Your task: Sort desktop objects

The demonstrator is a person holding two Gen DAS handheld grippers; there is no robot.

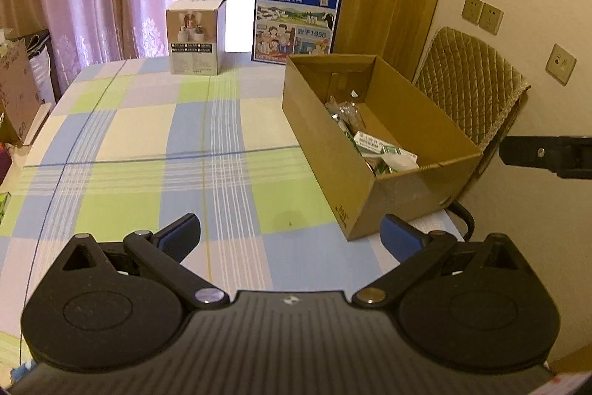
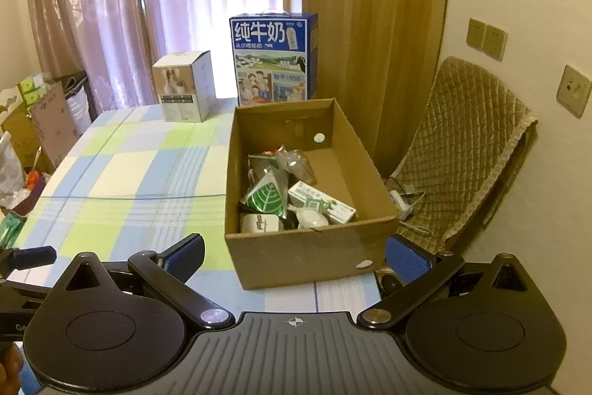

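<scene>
— Blue pads on both sets of jaws stand wide apart, and you hold nothing in either. Your left gripper [image 1: 290, 239] hangs over bare checked cloth; your right gripper [image 2: 294, 256] sits just short of the near wall of the cardboard box [image 2: 307, 256].

— So where are the things I'm sorting?

— Already in the box, as far as I can see: a green leaf-print packet [image 2: 267, 197], a white and green carton [image 2: 322, 200], a white round item [image 2: 312, 218] and some crinkled wrappers behind them. On the bench [image 1: 129, 136] left of the box, nothing loose shows.

— Then I'm done?

— Nearly, I'd judge. Beyond the box stand a white product box [image 1: 195, 37] and a blue milk carton case [image 1: 298, 15], both upright at the bench's far edge. If they count, your next move is a long reach past the box, with jaws fully spread, since both look broad. Otherwise, pull back.
</scene>
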